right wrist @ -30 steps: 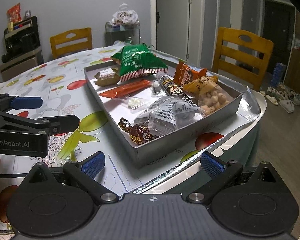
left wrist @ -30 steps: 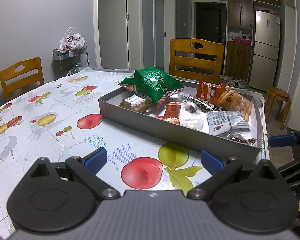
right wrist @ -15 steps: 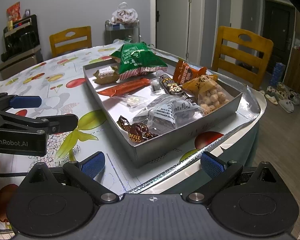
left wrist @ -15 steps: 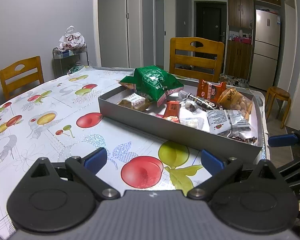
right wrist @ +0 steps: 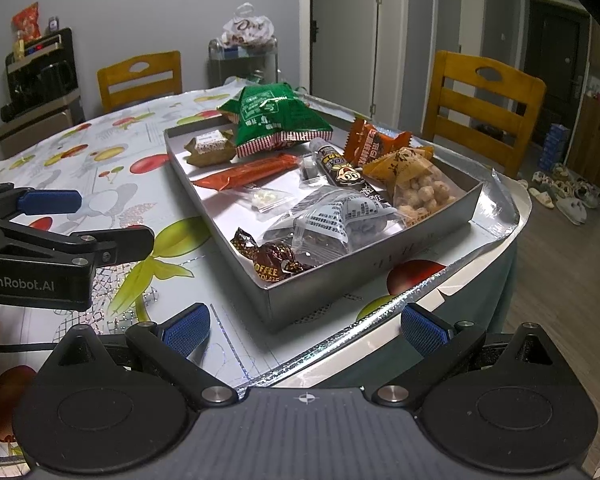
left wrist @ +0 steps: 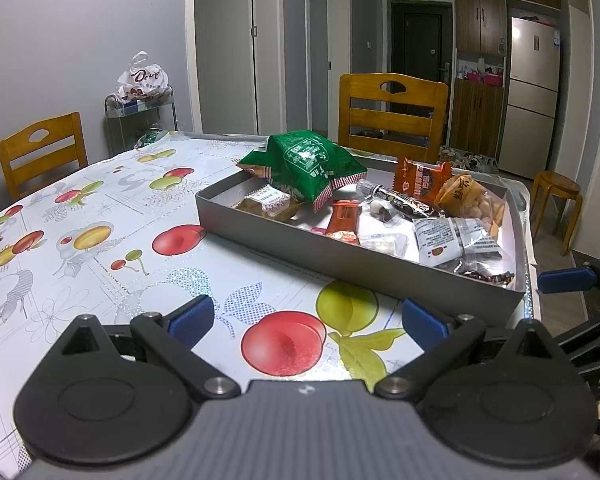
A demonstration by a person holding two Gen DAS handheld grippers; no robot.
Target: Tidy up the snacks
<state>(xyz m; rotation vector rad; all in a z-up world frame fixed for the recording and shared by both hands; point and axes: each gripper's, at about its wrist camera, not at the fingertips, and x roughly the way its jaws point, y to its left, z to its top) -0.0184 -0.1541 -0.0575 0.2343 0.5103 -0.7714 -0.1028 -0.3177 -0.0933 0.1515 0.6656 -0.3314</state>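
Snacks lie heaped in a shallow grey tray [right wrist: 374, 270] on the fruit-print counter [left wrist: 100, 240], ahead of both claws at about twelve o'clock. The left claw [left wrist: 306, 318] hangs wide open over the counter, holding nothing; the right claw [right wrist: 304, 326] is likewise spread wide and empty, near the tray's closest corner at the counter's edge.

Nearest in the right view is a brown coffee chocolate [right wrist: 276, 262], then a clear printed pouch [right wrist: 332, 220] at one o'clock from it. Both look light and crinkly, likely slippery; pinching a sealed end or twisted wrapper tail seems safest. Beyond, at eleven o'clock, a long orange bar [right wrist: 248, 172] lies flat and looks stiffer, best taken across its middle. A peanut bag [right wrist: 414, 186] at one o'clock looks soft and lumpy, so its crimped top would suit a grip. Farthest, the puffy green bag [right wrist: 276, 118] leans over the tray's far rim; it is probably airy and crushable, so a gentle hold on a corner seam is wise.
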